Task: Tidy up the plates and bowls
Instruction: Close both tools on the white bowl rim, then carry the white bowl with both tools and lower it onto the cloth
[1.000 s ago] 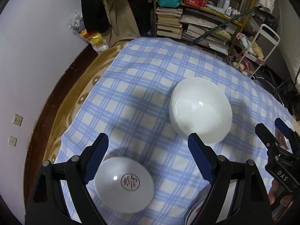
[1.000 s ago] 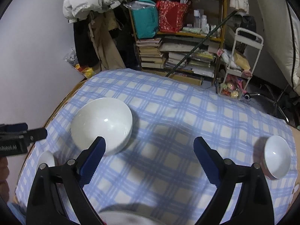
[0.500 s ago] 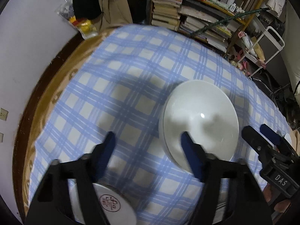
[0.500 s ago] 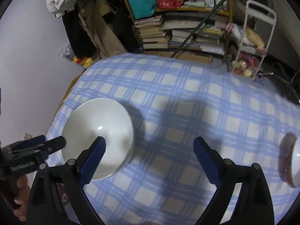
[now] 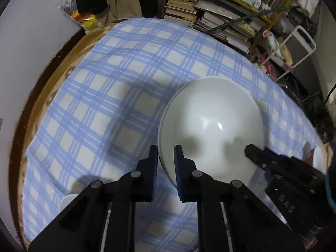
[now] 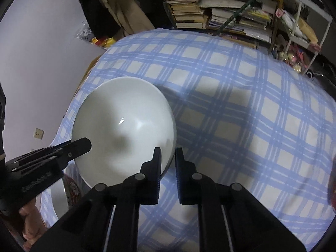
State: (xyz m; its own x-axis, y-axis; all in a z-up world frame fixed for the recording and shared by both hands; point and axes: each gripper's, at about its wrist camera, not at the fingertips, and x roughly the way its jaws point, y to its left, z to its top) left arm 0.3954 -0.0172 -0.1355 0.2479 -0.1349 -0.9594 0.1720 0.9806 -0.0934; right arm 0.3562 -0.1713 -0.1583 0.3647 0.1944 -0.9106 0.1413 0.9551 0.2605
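Observation:
A large white bowl [image 5: 212, 126] stands on the blue checked tablecloth [image 5: 117, 79]; it also shows in the right wrist view [image 6: 124, 130]. My left gripper [image 5: 166, 163] is shut on the bowl's near left rim, one finger inside and one outside. My right gripper [image 6: 168, 166] is shut on the bowl's near right rim in the same way. Each gripper shows in the other's view, the right one [image 5: 279, 172] and the left one [image 6: 46, 159].
A small white bowl [image 5: 67, 201] peeks out at the lower left. A red-patterned dish [image 6: 71, 189] and a plate [image 6: 56, 197] lie under the left gripper. Another dish [image 5: 317, 155] lies at the right. Bookshelves [image 6: 220, 10] and a cart [image 6: 304, 31] stand beyond the table.
Both grippers moved forward to the large bowl and closed from wide open onto its rim, left on the left side, right on the right side.

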